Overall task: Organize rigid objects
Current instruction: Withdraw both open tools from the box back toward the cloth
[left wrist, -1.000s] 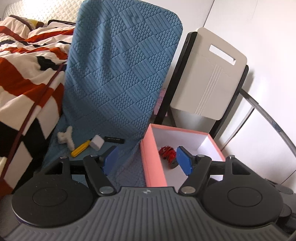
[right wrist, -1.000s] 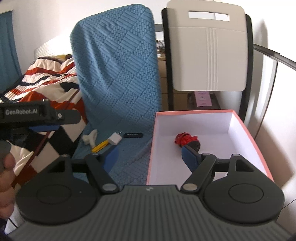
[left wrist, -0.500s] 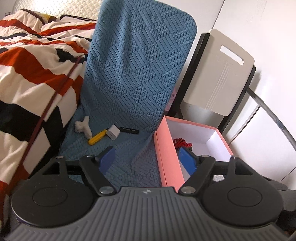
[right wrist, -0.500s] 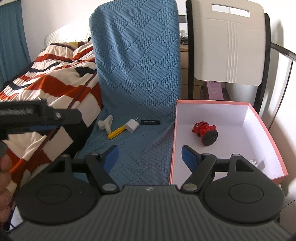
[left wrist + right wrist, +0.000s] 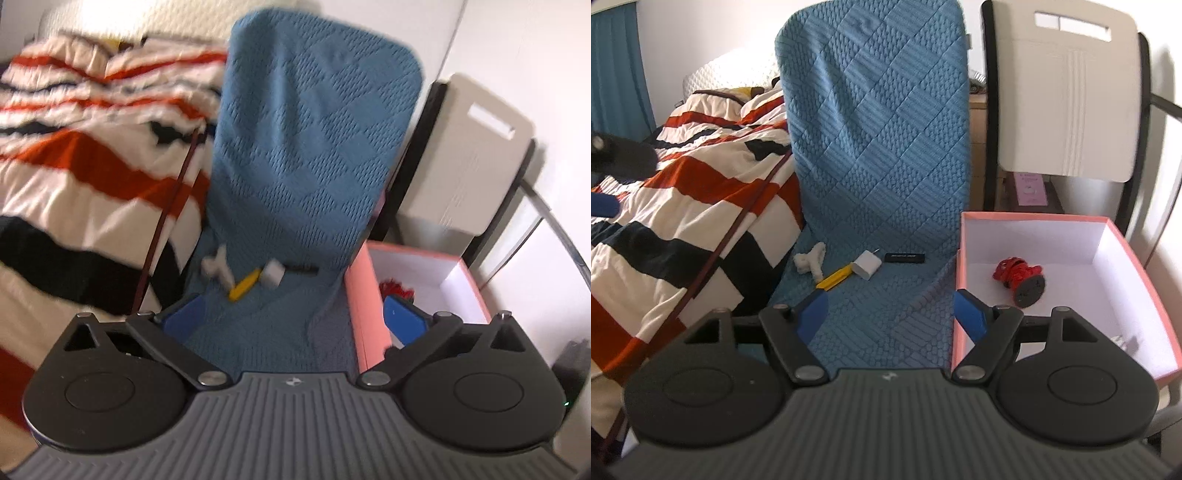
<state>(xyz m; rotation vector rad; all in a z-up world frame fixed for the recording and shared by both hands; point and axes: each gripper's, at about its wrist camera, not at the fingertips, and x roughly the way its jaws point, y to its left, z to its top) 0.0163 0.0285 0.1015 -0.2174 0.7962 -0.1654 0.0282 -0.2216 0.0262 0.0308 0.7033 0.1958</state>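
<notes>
Blue quilted cover (image 5: pixel 875 155) is draping a chair beside a striped bed (image 5: pixel 683 192). Lying on its seat: a white fuzzy piece (image 5: pixel 810 261), yellow tool (image 5: pixel 834 277), white charger (image 5: pixel 866 268), black stick (image 5: pixel 905 257). Just right, a pink box (image 5: pixel 1141 266) is holding a red toy (image 5: pixel 1019 275). Left gripper (image 5: pixel 293 319) has just been opening, jaws wide, nothing between. Right gripper (image 5: pixel 890 314) is hovering open, empty.

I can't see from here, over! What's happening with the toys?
Both grippers, left and right, open, empty. Red toy in pink cardboard box. Four small things wait on blue quilted cover. Nothing blocking.
</notes>
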